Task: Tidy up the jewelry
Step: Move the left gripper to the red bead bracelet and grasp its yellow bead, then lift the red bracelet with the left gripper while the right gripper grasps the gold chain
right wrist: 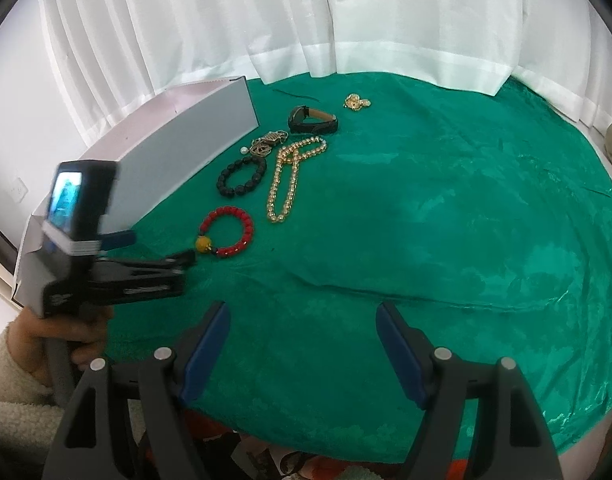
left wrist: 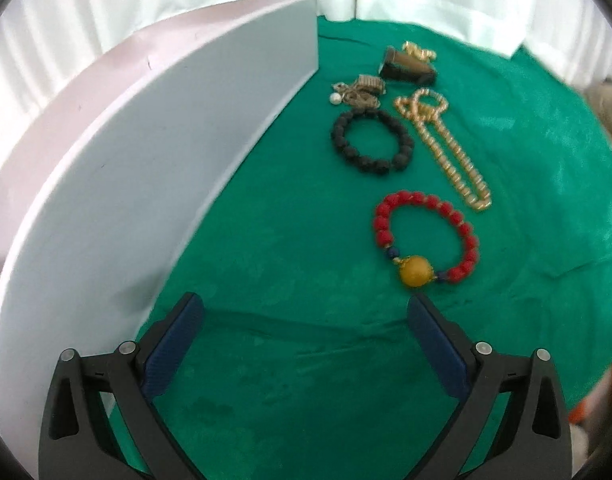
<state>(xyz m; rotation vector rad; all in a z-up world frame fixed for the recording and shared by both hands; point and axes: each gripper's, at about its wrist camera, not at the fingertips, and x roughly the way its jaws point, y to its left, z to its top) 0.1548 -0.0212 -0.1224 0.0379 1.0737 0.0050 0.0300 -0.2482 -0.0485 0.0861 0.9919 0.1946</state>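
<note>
Because the red beaded bracelet with its amber ball (left wrist: 426, 236) looks light and floppy, pinch its beads at three o'clock. Both the left gripper (left wrist: 306, 350) and right gripper (right wrist: 304, 354) stand apart, empty.

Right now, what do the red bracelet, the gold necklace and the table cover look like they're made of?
Red bracelet: matte red beads, likely stone or resin, with one smooth mustard bead.
Gold necklace: glossy round beads, perhaps faux pearl or plated metal.
Table cover: green cloth with velvety sheen and creases.
</note>
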